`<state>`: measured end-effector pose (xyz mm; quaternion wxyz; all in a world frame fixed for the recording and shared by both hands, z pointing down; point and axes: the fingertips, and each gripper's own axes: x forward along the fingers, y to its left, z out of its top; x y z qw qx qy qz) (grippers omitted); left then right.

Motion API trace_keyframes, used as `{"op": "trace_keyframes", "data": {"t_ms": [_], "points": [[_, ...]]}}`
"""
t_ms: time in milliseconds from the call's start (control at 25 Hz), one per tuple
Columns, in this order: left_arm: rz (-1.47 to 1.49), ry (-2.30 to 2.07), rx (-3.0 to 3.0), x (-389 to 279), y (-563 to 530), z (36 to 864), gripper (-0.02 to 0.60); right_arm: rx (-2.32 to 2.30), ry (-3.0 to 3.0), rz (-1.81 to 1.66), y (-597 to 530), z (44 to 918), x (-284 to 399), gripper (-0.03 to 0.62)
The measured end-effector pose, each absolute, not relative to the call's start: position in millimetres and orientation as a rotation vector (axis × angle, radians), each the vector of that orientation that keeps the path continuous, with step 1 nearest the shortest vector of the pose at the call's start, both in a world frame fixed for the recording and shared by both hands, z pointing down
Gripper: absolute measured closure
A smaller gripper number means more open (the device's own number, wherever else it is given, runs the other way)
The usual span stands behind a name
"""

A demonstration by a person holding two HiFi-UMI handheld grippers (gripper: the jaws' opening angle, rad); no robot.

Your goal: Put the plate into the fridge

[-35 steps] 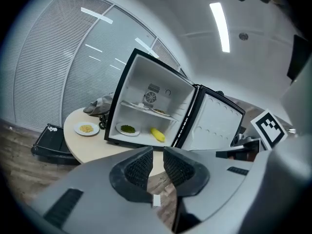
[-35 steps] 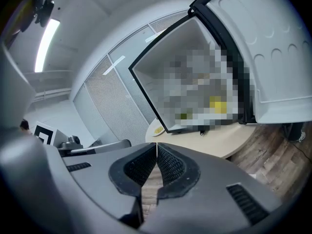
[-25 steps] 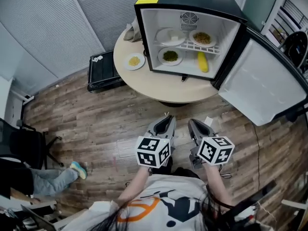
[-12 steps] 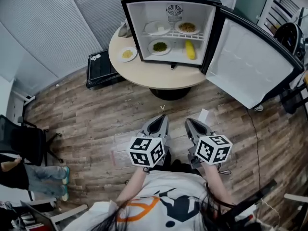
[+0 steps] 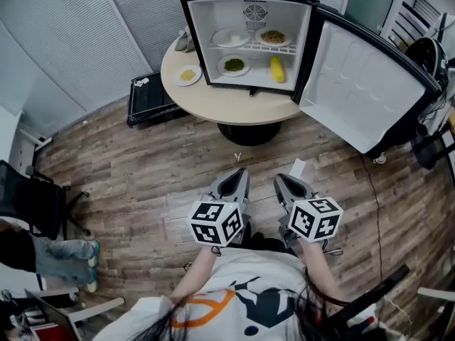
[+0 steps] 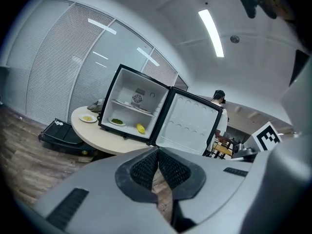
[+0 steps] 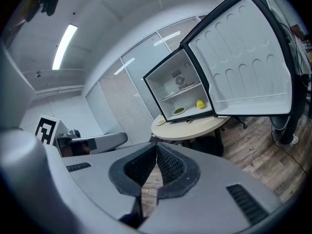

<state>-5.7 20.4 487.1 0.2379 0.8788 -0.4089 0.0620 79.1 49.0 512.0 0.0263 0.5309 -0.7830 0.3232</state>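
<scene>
A small white plate of yellow food [image 5: 187, 75] lies on the round table [image 5: 227, 105], just left of the open mini fridge [image 5: 245, 27]. Inside the fridge are two plates on the wire shelf, and a plate of greens [image 5: 234, 65] and a corn cob [image 5: 276, 68] on the floor. My left gripper [image 5: 240, 173] and right gripper [image 5: 282, 180] hang side by side over the wooden floor, far short of the table, both shut and empty. The left gripper view shows its pads [image 6: 146, 167] pressed together, the plate [image 6: 87, 118] far ahead. The right gripper [image 7: 156, 146] looks the same.
The fridge door [image 5: 362, 84] is swung wide to the right. A black case [image 5: 149, 98] lies on the floor left of the table. A dark chair [image 5: 32, 204] and someone's leg and shoe [image 5: 67, 251] are at the left. A person [image 6: 220, 116] stands behind the door.
The table and fridge look farther and smaller than a second ago; I have backed away. Both grippers keep their place in front of me, still shut.
</scene>
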Motion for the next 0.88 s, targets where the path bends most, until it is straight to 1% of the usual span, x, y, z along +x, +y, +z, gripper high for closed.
{"op": "trace_keyframes", "data": {"t_ms": [280,880], "points": [[0.146,-1.174,2.362,-28,16,488,0.569,1.589,-2.435,0.982,46,512,65,0.576],[0.174,-1.147,2.379,-26,19,489,0.569,1.596,-2.418,0.975,43,514,62,0.576]]}}
